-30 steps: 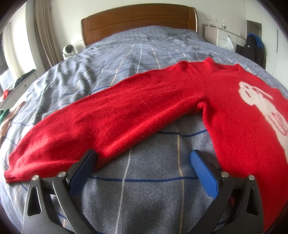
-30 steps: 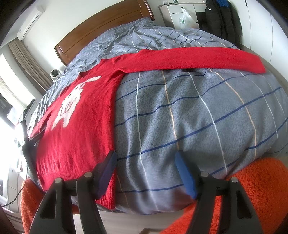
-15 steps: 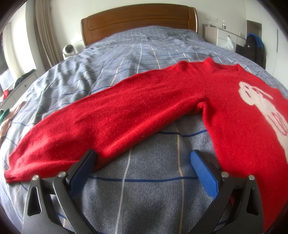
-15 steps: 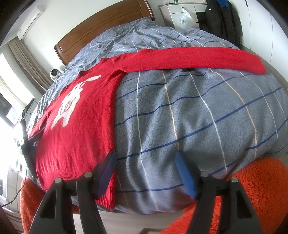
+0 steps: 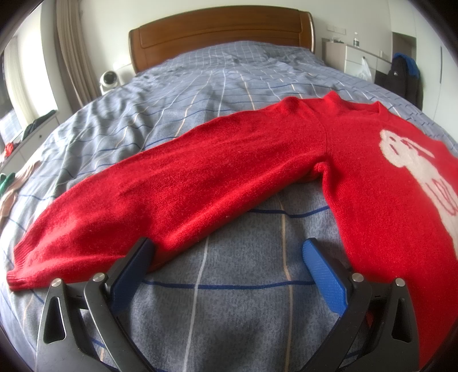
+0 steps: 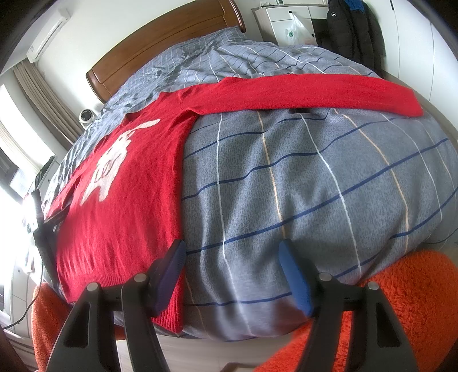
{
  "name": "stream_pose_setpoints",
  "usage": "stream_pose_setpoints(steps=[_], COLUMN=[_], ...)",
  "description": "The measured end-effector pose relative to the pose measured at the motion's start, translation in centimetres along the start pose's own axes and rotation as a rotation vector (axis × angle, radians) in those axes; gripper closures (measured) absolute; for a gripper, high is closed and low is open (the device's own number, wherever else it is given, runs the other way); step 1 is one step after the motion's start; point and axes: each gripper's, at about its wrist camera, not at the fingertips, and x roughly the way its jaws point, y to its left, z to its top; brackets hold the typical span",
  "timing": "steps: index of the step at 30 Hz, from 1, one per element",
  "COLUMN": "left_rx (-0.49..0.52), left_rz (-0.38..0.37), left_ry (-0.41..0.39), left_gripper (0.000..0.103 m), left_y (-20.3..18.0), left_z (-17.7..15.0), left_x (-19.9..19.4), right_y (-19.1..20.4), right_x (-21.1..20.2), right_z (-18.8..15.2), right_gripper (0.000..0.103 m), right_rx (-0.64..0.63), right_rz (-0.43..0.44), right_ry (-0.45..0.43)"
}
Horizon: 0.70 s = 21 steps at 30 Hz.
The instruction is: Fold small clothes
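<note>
Grey-blue checked duvet on the bed (image 5: 229,94) is basically the whole picture, with a wooden headboard (image 5: 221,27) at the far end. Spread flat on it, front up, is the one red sweater (image 5: 372,183), both sleeves out to the sides and a white animal print (image 6: 111,163) on the chest. Nothing folded yet as far as I can judge, so I'm at the very start.

My left gripper (image 5: 229,269) sits low over the duvet with its jaws spread wide and holding nothing; one pad is right against the lower edge of the left sleeve (image 5: 171,189), near the cuff end. My right gripper (image 6: 232,274) is also released and empty, parked at the hem corner by the foot of the bed, one pad over the ribbed hem (image 6: 171,309).

What worries me: the knit is soft and lies directly on the duvet, so a pinch could easily catch the cover too and drag it along. The hem also hangs close to the mattress edge, so a sloppy tug might slide the whole thing off.

Count: one sweater, two sleeves, two grippers, one orange fluffy rug (image 6: 400,300) below.
</note>
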Motion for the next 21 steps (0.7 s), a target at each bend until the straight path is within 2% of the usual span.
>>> stream_pose_setpoints(steps=[9,12,14,17,21], left_rx=[0.0,0.0,0.002,0.003,0.002], left_rz=[0.0,0.002,0.005,0.005,0.003], left_ry=[0.0,-0.002,-0.001,-0.002,-0.002], left_gripper=[0.0,0.0,0.0,0.0,0.0], left_y=[0.0,0.0,0.0,0.0,-0.1], left_z=[0.0,0.0,-0.1,-0.1,-0.1], left_x=[-0.1,0.0,-0.1,-0.2,-0.2], right_y=[-0.9,-1.8,-3.1,-5.8,-12.0], right_x=[-0.3,-1.0,-1.8,-2.9,-3.8], right_z=[0.1,0.7,1.6,3.1,4.4], right_gripper=[0.036,0.036,0.036,0.036,0.036], right_rx=[0.034,0.085,0.143,0.237,0.488], right_rz=[0.026,0.059,0.096,0.105,0.151], right_ry=[-0.012,-0.044,-0.081,-0.133,-0.201])
